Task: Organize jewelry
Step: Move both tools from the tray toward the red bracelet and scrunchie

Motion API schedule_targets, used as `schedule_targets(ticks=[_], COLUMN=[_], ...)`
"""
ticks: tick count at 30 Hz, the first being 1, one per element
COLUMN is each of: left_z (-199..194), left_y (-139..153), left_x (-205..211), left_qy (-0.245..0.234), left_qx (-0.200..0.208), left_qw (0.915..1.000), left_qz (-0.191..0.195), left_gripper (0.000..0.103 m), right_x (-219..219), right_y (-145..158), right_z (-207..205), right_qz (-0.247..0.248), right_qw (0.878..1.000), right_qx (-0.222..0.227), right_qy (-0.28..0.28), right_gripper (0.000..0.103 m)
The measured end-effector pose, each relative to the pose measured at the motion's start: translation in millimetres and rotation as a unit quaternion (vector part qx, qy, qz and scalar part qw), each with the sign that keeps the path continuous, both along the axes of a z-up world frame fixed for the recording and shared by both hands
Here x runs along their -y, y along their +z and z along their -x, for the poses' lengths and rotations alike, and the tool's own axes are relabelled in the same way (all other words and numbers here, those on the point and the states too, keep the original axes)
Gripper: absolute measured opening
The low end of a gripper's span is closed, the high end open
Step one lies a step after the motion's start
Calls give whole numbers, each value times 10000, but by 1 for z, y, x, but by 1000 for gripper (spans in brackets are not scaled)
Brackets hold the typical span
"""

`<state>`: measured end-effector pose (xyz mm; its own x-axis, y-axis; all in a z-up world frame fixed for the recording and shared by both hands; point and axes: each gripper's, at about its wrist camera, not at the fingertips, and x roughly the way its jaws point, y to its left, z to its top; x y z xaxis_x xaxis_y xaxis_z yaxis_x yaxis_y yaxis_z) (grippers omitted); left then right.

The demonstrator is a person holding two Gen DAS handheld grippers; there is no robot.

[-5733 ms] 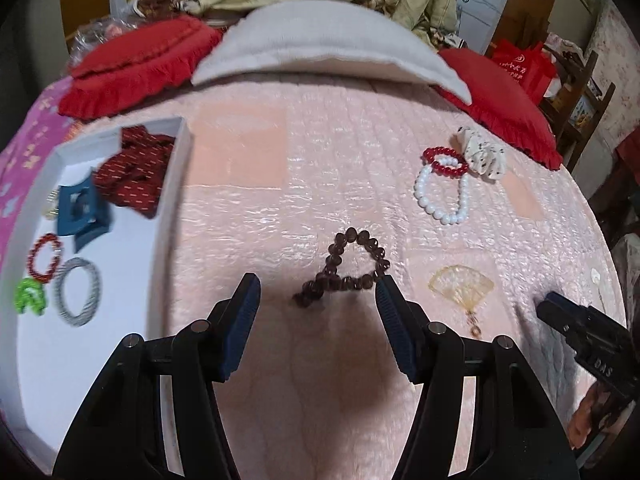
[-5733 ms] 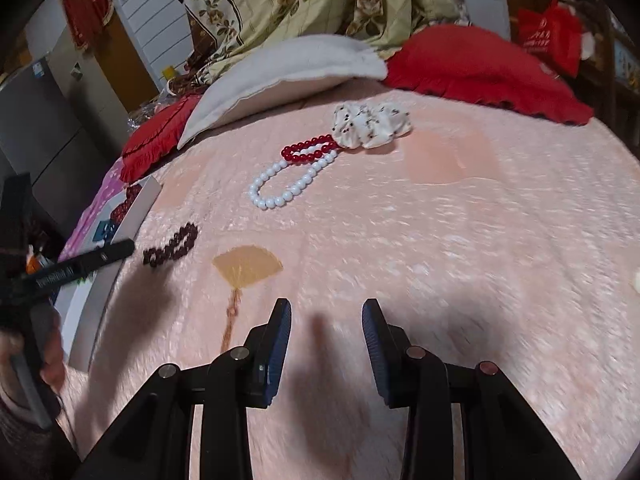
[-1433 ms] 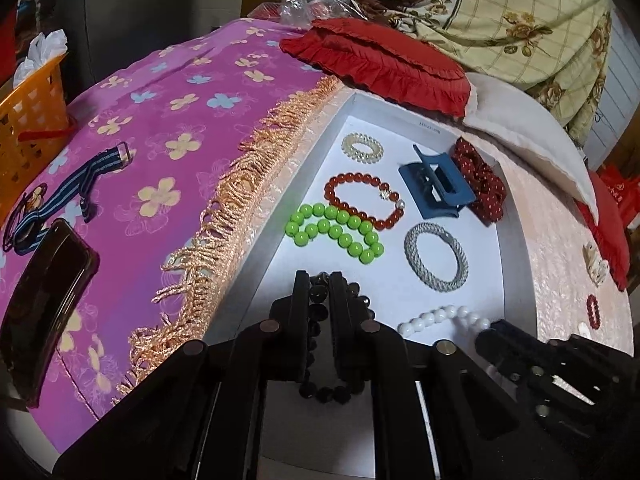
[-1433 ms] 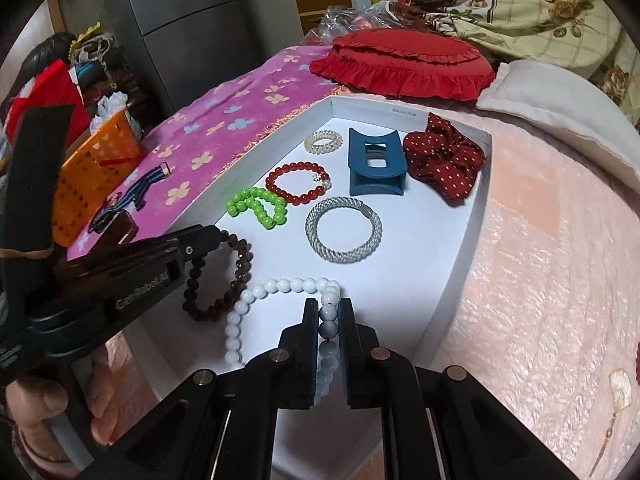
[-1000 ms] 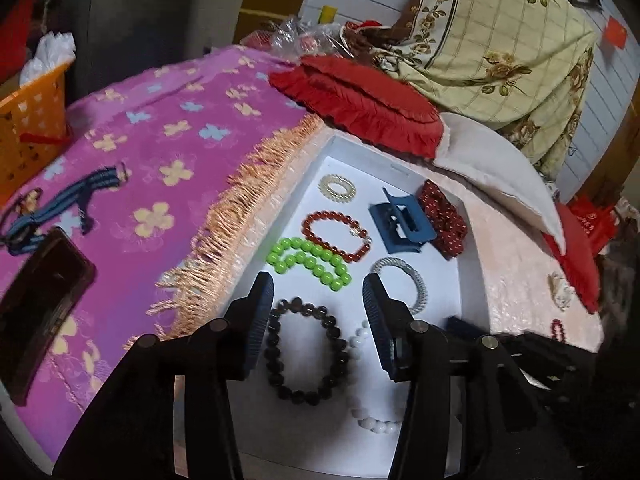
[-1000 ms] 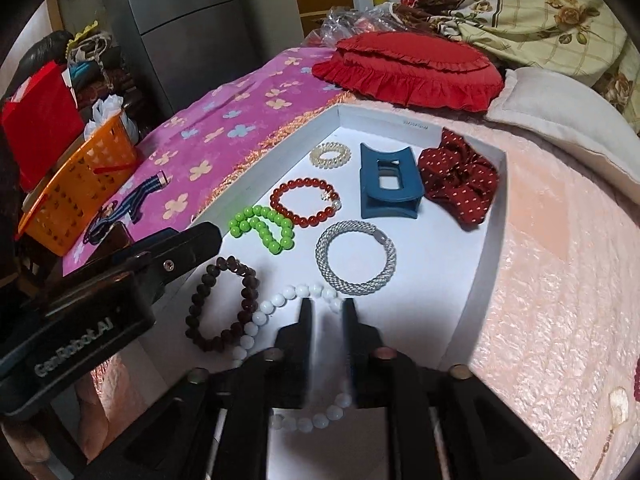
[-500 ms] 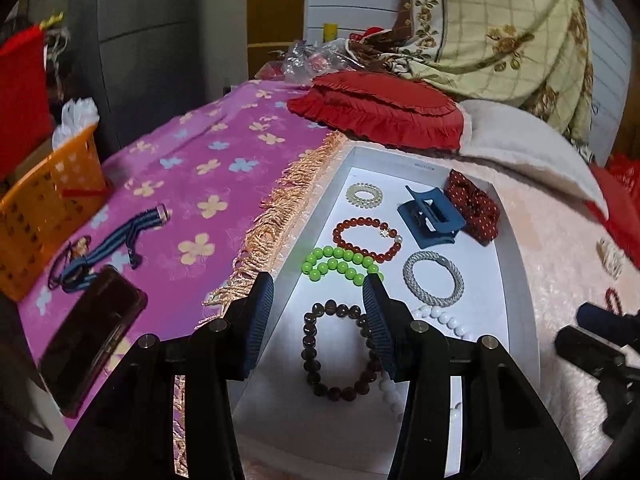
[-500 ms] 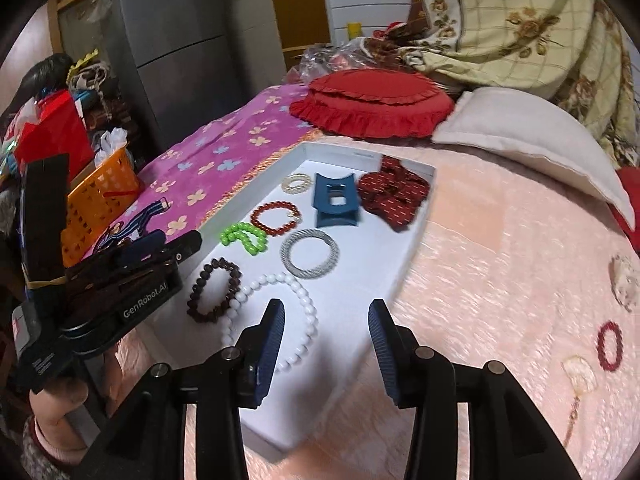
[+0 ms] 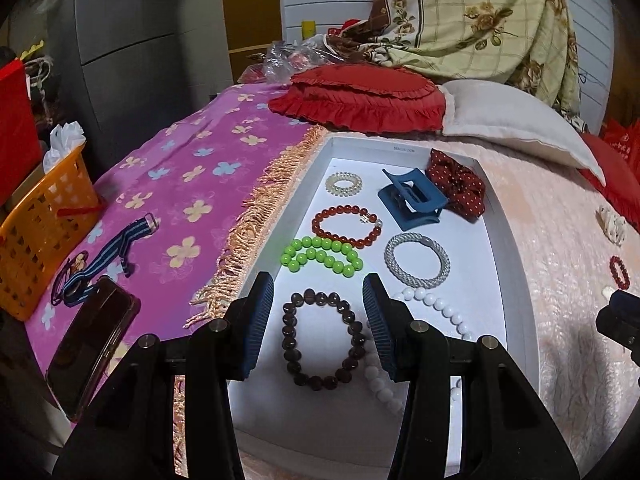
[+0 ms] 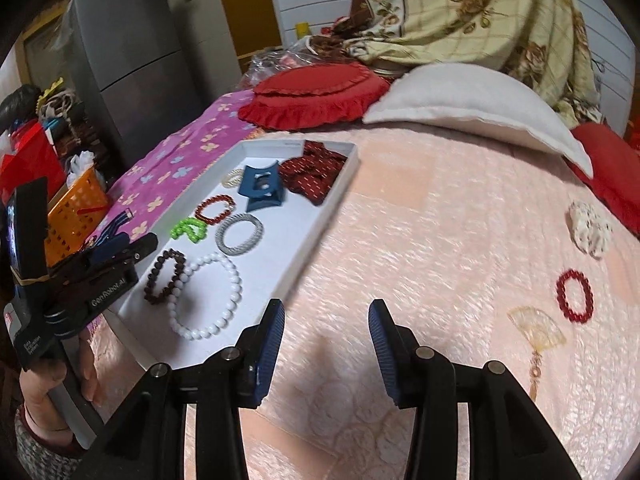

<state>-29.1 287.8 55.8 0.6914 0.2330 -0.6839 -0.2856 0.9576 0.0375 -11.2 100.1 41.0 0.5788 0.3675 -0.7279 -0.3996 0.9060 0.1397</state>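
A white tray [image 9: 510, 240] on the bed holds a dark brown bead bracelet [image 9: 322, 338], a white bead necklace [image 9: 434, 304], a green bead bracelet [image 9: 320, 255], a red bead bracelet [image 9: 346, 226], a silver bangle [image 9: 416, 264], a blue hair claw [image 9: 412, 200] and a red dotted scrunchie [image 9: 456, 186]. My left gripper [image 9: 318, 326] is open and empty above the brown bracelet. My right gripper [image 10: 326, 344] is open and empty over the pink quilt, right of the tray [image 10: 316, 232]. On the quilt lie a red bracelet [image 10: 575, 295], a fan-shaped charm [image 10: 538, 334] and a white scrunchie [image 10: 588, 230].
A purple flowered blanket [image 9: 180, 184] lies left of the tray with a phone [image 9: 94, 344] and a striped strap [image 9: 104, 258] on it. An orange basket [image 9: 36, 228] stands at the left edge. Red cushions [image 9: 360, 98] and a white pillow [image 9: 516, 120] lie behind.
Both grippers let go of their bracelets in the tray, opened and drew back. The right gripper has swung right, away from the tray and over the pink quilt.
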Motion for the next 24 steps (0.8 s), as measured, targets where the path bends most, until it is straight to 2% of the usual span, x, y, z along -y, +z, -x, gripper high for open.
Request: schedule_targets(ticks=[18, 24], left_z=[6, 6], left_y=[4, 4], left_x=[34, 44], left_qy=[-494, -671], left_qx=[52, 14], left_qw=[9983, 9974], left_qz=[-291, -251], left_gripper=[46, 46], right_x=[22, 42], right_y=[-17, -19], right_z=[5, 3], right_qz=[-70, -85], right_qw=[9994, 9985], right_qx=[-188, -205], right_qy=[-275, -494], right_gripper=[42, 42])
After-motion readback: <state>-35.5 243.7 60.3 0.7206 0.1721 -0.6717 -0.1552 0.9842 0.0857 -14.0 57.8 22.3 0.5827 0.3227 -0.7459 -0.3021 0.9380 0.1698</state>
